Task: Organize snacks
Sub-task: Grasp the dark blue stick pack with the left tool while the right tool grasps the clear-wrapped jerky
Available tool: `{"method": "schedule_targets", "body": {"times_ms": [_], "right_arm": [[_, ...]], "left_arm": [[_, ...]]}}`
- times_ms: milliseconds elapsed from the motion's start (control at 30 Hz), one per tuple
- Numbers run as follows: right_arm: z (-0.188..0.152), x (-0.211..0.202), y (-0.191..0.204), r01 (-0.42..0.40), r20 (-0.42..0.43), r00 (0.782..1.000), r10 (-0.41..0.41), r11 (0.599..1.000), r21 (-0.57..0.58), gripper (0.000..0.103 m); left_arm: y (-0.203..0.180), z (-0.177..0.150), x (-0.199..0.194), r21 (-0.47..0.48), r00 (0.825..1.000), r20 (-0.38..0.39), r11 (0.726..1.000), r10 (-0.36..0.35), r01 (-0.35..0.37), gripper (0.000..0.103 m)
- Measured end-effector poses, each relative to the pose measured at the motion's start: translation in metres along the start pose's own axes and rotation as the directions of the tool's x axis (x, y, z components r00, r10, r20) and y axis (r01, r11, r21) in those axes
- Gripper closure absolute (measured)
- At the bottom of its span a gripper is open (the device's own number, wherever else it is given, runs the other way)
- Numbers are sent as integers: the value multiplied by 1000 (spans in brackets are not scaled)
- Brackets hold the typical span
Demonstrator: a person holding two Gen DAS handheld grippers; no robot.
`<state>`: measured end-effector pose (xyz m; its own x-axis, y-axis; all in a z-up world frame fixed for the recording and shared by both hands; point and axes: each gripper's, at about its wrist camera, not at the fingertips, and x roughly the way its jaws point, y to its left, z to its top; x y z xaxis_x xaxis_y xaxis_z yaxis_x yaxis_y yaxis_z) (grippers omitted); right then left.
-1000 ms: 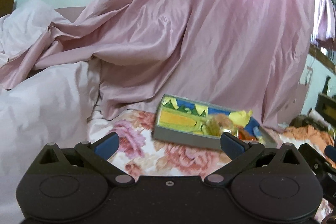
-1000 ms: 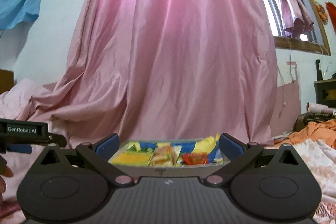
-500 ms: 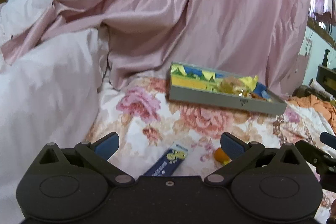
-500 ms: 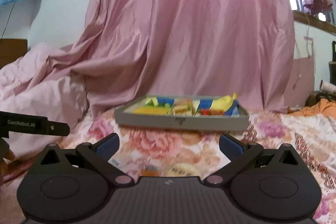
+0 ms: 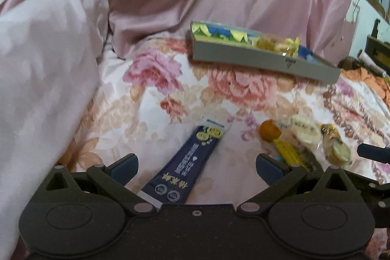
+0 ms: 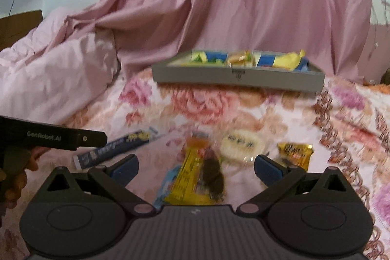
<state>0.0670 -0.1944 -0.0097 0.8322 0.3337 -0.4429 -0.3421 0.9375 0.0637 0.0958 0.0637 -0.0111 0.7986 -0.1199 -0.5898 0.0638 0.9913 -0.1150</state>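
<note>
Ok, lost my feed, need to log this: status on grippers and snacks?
Left gripper open over navy packet. Right gripper open over yellow bar. Grey tray beyond, part filled. Nothing blocking.

Bedspread (image 5: 219, 94) was white with pink/peach roses. Curtain (image 6: 243, 4) pink, duvet (image 5: 36, 65) pale pink. Tray (image 6: 238, 76) grey, with yellow, blue and green packs. Long packet (image 5: 192, 160) navy with yellow print. Bar (image 6: 192, 177) yellow with brown. Claw pads (image 5: 123, 167) blue.

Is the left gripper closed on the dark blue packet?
No: the left gripper is open, and the dark blue packet lies flat on the floral bedspread between its fingers.
</note>
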Motion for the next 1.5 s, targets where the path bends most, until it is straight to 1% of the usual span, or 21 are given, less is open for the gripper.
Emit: {"method": "schedule_targets", "body": {"times_ms": [333, 467, 533, 600, 767, 833, 967, 1033, 1133, 1200, 1267, 1333, 1500], "right_arm": [[-6, 24, -13, -23, -100, 995, 28, 999, 48, 0], [-7, 35, -20, -36, -119, 992, 43, 997, 61, 1], [-7, 40, -21, -41, -124, 991, 49, 997, 66, 7], [-7, 44, -23, -49, -128, 990, 57, 996, 69, 8], [-9, 53, -25, -63, -133, 988, 72, 995, 71, 10], [-10, 56, -26, -70, -136, 988, 80, 995, 76, 12], [-11, 60, -27, -80, -143, 985, 93, 993, 92, 18], [-12, 61, -28, -83, -146, 985, 96, 992, 98, 23], [-13, 61, -27, -79, -142, 986, 92, 992, 98, 26], [-13, 60, -27, -78, -141, 986, 92, 992, 103, 31], [-13, 60, -28, -81, -139, 986, 96, 991, 109, 35], [-13, 60, -27, -79, -137, 986, 94, 991, 109, 39], [-12, 57, -24, -79, -127, 988, 91, 992, 96, 46]], "left_arm": [[6, 3, 34, 61, 998, -69, 998, -3, 8, 1], [10, 5, 44, 69, 996, -85, 997, -12, 18, 1], [11, 6, 47, 71, 996, -93, 997, -14, 21, 1], [12, 6, 49, 70, 995, -101, 997, -17, 24, 1], [13, 5, 55, 75, 992, -123, 997, -25, 34, 1], [13, 5, 56, 74, 992, -123, 996, -35, 45, 3], [12, 6, 56, 67, 990, -128, 996, -53, 62, 10], [11, 6, 56, 63, 990, -130, 996, -57, 66, 12], [10, 5, 56, 69, 990, -131, 996, -52, 61, 16], [9, 5, 56, 72, 990, -132, 996, -48, 58, 23], [9, 5, 55, 68, 990, -134, 996, -49, 59, 26], [10, 5, 55, 63, 989, -135, 996, -56, 65, 33], [8, 3, 53, 31, 985, -149, 995, -86, 92, 52]]}}
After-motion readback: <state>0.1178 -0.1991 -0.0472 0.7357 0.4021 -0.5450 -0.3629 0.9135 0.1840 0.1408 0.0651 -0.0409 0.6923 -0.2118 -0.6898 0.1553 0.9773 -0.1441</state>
